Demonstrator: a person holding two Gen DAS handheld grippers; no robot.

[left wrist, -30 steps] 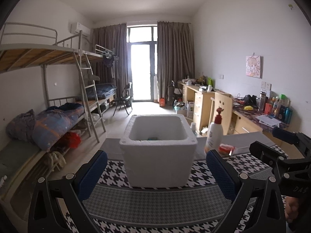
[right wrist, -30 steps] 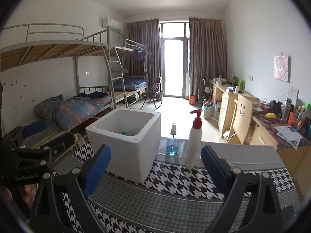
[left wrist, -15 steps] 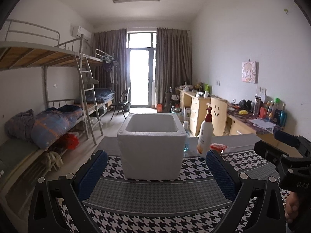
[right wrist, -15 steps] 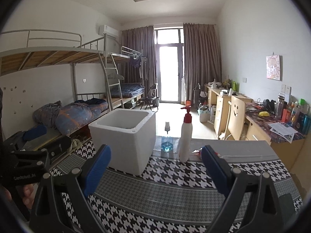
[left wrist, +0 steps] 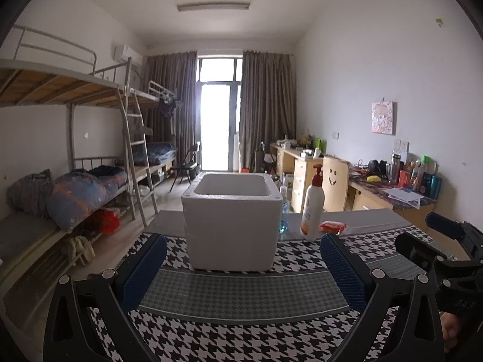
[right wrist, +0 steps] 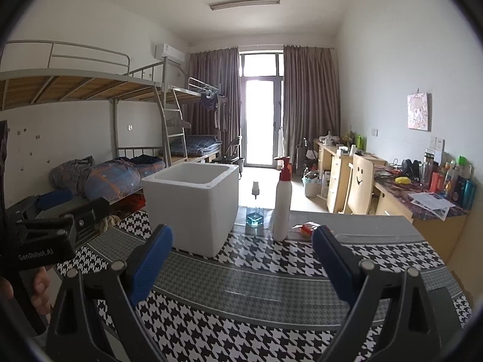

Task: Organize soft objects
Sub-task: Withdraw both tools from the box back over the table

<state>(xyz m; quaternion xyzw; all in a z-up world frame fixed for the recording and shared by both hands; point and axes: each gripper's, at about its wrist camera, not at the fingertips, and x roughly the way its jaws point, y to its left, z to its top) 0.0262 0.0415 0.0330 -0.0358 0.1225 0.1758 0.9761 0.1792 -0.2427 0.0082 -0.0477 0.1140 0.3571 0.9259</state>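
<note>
At the bottom of the left wrist view, the left gripper (left wrist: 241,268) is being held above the houndstooth tablecloth (left wrist: 241,331) with its two blue pads spread wide, and nothing is being gripped between them. At the right edge of this frame, the right gripper (left wrist: 446,259) is being seen partly, from the side. In the middle of the frame, the white foam box (left wrist: 231,226) is standing upright on the cloth, and what is lying inside it cannot be told from this angle. Just to the right of the box, the white pump bottle (left wrist: 312,208) with a red cap is standing, and a small blue glass bottle (left wrist: 283,211) is showing between the two. A small red packet (left wrist: 333,226) is lying near the pump bottle, at its right.

At the bottom of the right wrist view, the right gripper (right wrist: 241,259) is also being kept wide apart and is carrying nothing. The foam box (right wrist: 193,208) is placed left of centre here, the pump bottle (right wrist: 282,202) near the centre, the packet (right wrist: 306,228) beside it. At the left edge, the left gripper (right wrist: 54,226) is being held by a hand (right wrist: 39,289).
</note>
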